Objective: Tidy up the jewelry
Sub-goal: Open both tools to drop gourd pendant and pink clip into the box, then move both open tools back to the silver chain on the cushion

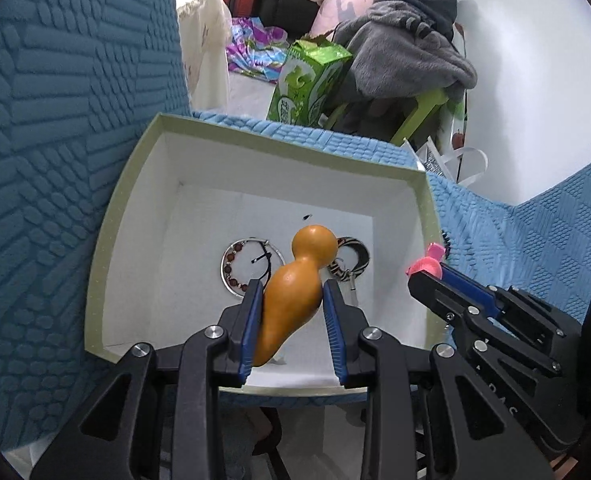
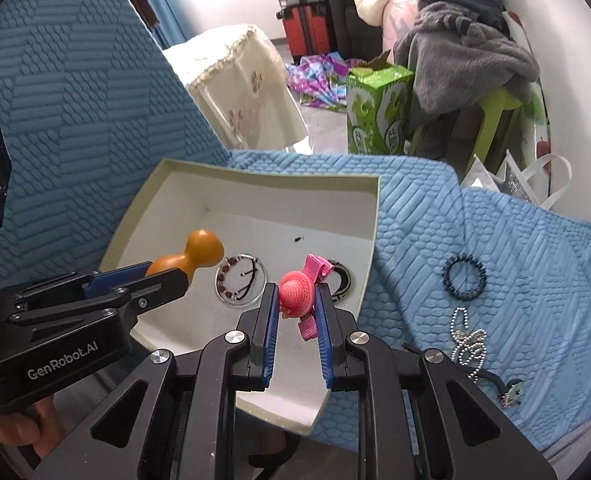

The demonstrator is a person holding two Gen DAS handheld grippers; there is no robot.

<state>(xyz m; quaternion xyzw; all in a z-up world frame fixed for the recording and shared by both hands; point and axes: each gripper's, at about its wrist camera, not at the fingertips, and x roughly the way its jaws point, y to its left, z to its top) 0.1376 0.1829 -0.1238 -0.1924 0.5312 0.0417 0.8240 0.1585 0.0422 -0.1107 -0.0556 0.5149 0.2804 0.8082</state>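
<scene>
White lettering "GenRobot.AI" stands on the left gripper's black body; nothing else reads clearly.

My left wrist view sits just behind the left gripper, looking forward and down along its fingers, close over the open box on the blue quilted cover. My right wrist view looks the same way from behind the right gripper, set further right, over the box's near right corner. Both share the box, the cluttered room behind it, and each catches the other gripper at its edge
</scene>
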